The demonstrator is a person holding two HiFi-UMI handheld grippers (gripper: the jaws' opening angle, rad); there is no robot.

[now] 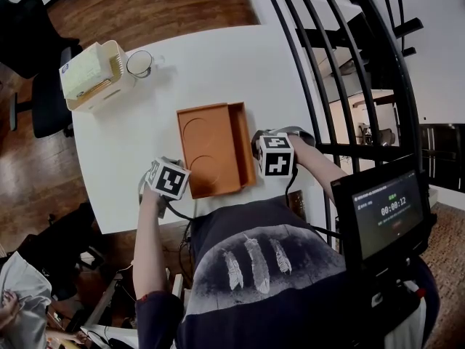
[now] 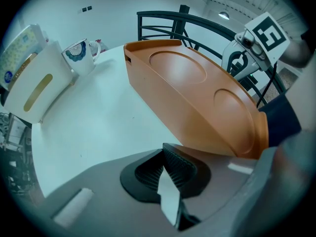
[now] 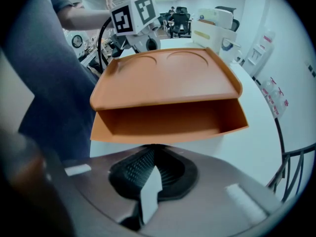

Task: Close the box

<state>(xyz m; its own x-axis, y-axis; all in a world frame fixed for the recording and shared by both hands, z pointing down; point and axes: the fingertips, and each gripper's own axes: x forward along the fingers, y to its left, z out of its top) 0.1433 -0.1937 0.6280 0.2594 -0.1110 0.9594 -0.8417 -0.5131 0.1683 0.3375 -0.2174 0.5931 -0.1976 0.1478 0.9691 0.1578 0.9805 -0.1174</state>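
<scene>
An orange box (image 1: 212, 150) lies on the white table (image 1: 218, 57) near its front edge. Its lid (image 3: 165, 80), with two round recesses, hangs tilted over the base (image 3: 163, 121), leaving a gap on the side that faces my right gripper. My left gripper (image 1: 174, 173) is at the box's near left corner, shut with nothing between its jaws (image 2: 167, 157). Just off the box's right side, my right gripper (image 1: 270, 153) is also shut and empty (image 3: 153, 159). The left gripper view shows the lid (image 2: 197, 98) sloping up to the right.
A white holder with packets (image 1: 94, 75) and a mug (image 1: 139, 62) stand at the table's far left corner. A black railing (image 1: 341, 64) runs along the right of the table. A screen (image 1: 389, 209) sits at the right, a dark chair (image 1: 43, 100) at the left.
</scene>
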